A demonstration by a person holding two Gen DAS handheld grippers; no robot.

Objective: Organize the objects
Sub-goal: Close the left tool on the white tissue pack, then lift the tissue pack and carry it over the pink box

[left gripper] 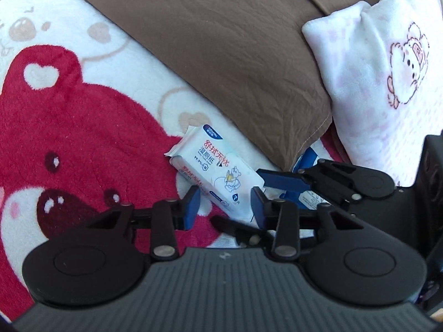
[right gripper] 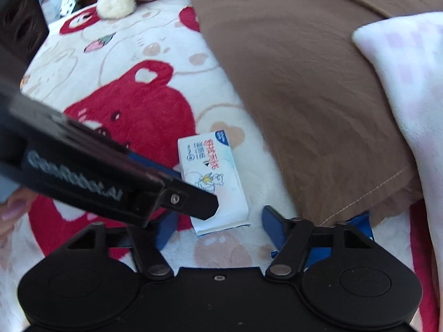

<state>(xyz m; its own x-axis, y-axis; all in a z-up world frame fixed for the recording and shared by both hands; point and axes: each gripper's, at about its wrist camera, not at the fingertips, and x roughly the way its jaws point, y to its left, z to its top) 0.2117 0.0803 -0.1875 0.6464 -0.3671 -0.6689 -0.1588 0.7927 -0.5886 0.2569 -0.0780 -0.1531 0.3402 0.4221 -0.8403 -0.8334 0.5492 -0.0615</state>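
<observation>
Lying on the red bear blanket (left gripper: 83, 127) just beside the brown pillow (left gripper: 235, 55): wipes pack (left gripper: 213, 171) | left tool (left gripper: 224, 204) straddling its near end, pad contact unclear | right tool (right gripper: 218, 224) released, pack ahead of its blue fingers (right gripper: 272, 225) | white pillow (left gripper: 387, 69) far right.

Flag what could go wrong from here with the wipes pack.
1. The left gripper straddles the wipes pack near one end, so the soft pack could sag or slip if lifted.
2. The right gripper sits very close to the left one over the same pack, so the two could collide.
</observation>
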